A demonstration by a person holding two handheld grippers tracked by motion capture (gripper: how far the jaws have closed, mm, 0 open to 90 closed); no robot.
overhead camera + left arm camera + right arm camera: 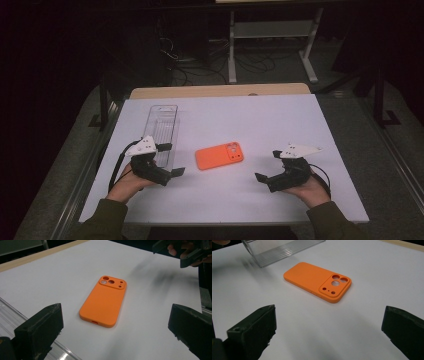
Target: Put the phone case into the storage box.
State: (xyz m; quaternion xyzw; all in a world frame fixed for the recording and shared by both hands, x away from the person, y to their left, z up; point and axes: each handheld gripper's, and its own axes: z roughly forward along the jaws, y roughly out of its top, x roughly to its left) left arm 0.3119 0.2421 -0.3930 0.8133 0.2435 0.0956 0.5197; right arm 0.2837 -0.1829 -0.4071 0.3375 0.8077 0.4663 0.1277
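Note:
An orange phone case (220, 155) lies flat, back up, in the middle of the white table (260, 120); its camera cut-outs point to the right in the high view. My left gripper (171, 159) rests to the case's left, jaws wide apart and empty, pointing at the orange phone case (103, 301). My right gripper (268, 165) sits to its right, also open and empty, aimed at the orange phone case (318, 281). Neither gripper touches the case. A clear plastic tray (162, 131) lies left of the case, close by the left gripper.
The clear tray's ribbed wall (279, 250) shows beyond the case in the right gripper view. A wooden strip (220, 90) borders the table's far edge. Dark floor, cables and a white frame (272, 35) lie behind the table.

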